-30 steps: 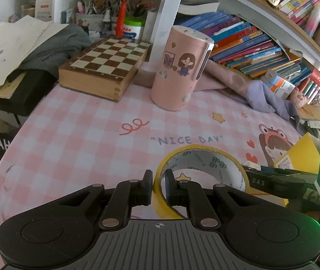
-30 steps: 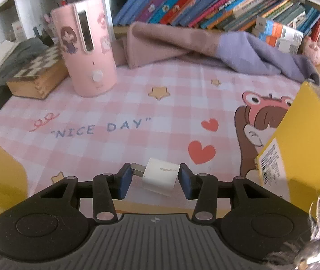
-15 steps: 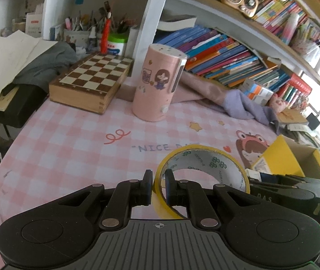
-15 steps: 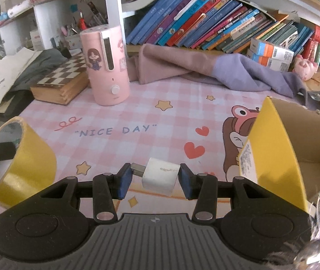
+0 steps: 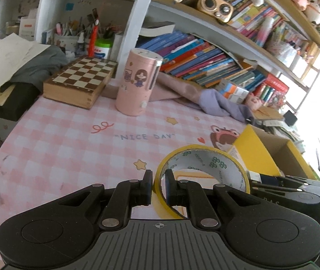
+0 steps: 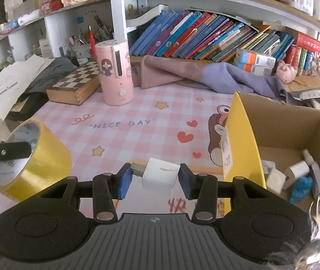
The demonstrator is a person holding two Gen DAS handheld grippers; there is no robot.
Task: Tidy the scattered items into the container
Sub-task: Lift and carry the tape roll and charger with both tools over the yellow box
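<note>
Up front, left wrist view: left gripper [image 5: 158, 187] jaws clenched on wall of yellow tape roll [image 5: 205, 173], roll lifted above pink checked table [image 5: 54, 148]; yellow cardboard box [image 5: 259, 157] to right. Right wrist view: right gripper [image 6: 155, 178] jaws grasping white USB charger plug [image 6: 160, 177], just left of open box [image 6: 241, 144] holding small items; tape roll [image 6: 38, 157] at left.

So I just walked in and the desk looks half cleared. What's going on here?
A person is tidying with a handheld tool in each hand. The left tool is clamped on the wall of a yellow tape roll, held above the pink checked tablecloth. The right tool grips a white charger plug. Both are near the yellow cardboard box, which already holds a few small items.
</note>
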